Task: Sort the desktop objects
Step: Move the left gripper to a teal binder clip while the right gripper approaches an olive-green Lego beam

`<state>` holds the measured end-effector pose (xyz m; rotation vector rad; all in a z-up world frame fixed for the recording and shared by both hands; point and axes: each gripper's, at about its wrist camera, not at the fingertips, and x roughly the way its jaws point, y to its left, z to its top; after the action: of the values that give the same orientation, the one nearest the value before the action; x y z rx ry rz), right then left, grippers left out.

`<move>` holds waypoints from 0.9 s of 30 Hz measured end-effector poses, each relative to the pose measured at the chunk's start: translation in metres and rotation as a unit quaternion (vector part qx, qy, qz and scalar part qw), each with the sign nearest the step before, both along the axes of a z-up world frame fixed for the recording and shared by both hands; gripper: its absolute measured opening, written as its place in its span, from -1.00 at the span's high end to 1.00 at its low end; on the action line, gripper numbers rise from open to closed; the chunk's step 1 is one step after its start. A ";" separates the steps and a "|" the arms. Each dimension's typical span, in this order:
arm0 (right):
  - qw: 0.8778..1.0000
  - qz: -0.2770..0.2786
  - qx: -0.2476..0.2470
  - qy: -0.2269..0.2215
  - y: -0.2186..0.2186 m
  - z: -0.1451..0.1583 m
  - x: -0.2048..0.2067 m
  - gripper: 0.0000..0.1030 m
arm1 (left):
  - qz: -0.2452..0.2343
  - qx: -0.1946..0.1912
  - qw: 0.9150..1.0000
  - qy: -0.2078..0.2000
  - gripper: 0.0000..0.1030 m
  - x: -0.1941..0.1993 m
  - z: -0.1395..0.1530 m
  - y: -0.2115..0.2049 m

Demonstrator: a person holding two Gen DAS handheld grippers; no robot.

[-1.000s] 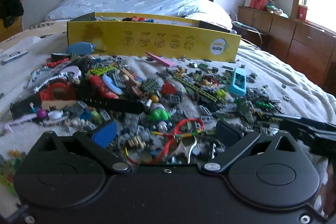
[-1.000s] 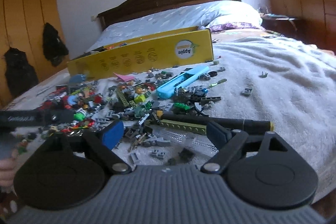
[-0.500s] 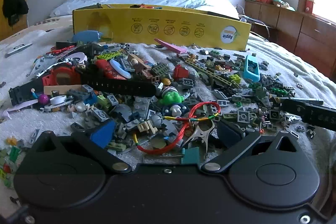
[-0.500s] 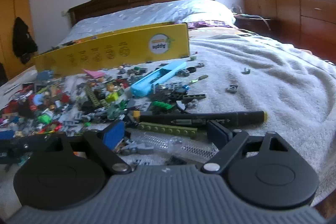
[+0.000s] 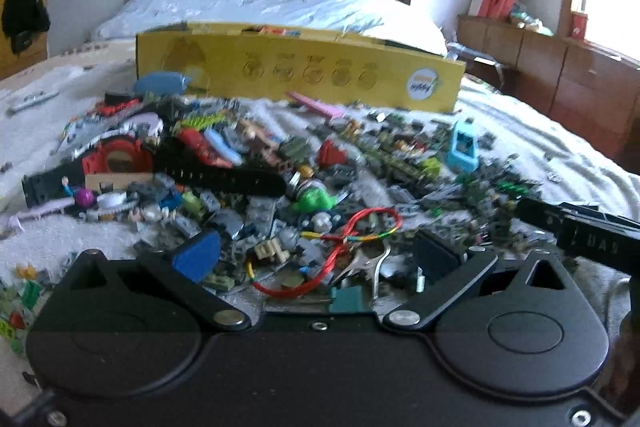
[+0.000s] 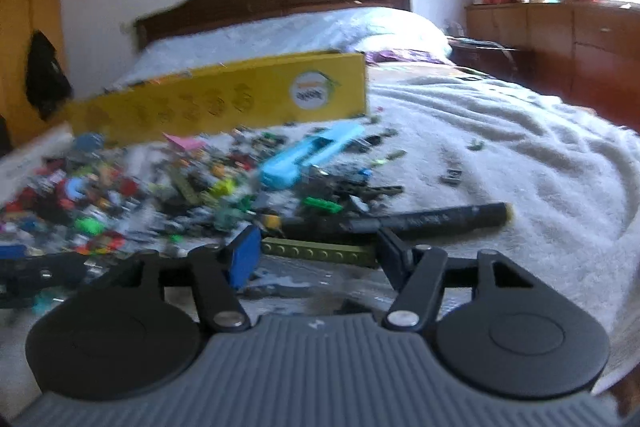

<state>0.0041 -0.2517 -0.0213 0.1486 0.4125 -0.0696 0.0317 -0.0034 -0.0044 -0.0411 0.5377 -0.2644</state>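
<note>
The yellow box [image 5: 300, 75] lies long-side-on across the bed, and the round white badge near its right end seems to read "Apple", upside down and too blurred here to be sure; a row of faint round emblems runs along the same face. A black bar [image 5: 584, 243] reaching in from the right of the left wrist view carries pale capitals, perhaps "UAS", soft with blur. The black marker [image 6: 420, 219] has small print on its barrel that cannot be read. The pile [image 5: 260, 179] of bricks, toys and small parts spreads over the white blanket [image 6: 520, 155] in front of the box, thickest on the left and centre, and thins out towards the right, where only a few stray pieces lie and the blanket is otherwise bare to its far edge. The left gripper [image 5: 316, 255] hangs low over the near edge of the pile with its jaws wide apart; a red cord [image 5: 360, 239] and metal clips lie between them, untouched. The right gripper [image 6: 316, 251] is closing, jaws at about half width, around the olive brick [image 6: 320, 251] that lies across the gap just before the marker; the pads do not seem to press on it.
</note>
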 end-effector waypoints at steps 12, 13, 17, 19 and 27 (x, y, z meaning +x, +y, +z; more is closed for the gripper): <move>0.994 0.104 -0.011 -0.030 0.017 0.003 -0.056 -0.28 | -0.084 0.011 0.996 -0.007 -0.04 -0.043 0.003 -0.016; 0.993 0.109 -0.012 -0.030 0.019 0.000 -0.058 -0.28 | -0.084 0.015 0.996 -0.002 -0.04 -0.045 0.000 -0.017; 0.993 0.117 0.003 -0.016 0.020 -0.012 -0.055 -0.36 | -0.080 0.047 0.995 -0.022 -0.02 -0.055 -0.009 -0.020; 0.993 0.114 0.007 -0.018 0.020 -0.018 -0.057 -0.51 | -0.076 0.058 0.995 -0.029 -0.02 -0.057 -0.010 -0.020; 0.992 0.120 -0.004 -0.038 0.032 -0.029 -0.067 -0.86 | -0.025 0.055 0.997 -0.044 -0.29 -0.058 -0.011 -0.001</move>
<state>-0.0632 -0.2198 -0.0507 0.0930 0.3511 0.1701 -0.0267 -0.0047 -0.0154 0.0896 0.4646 -0.2836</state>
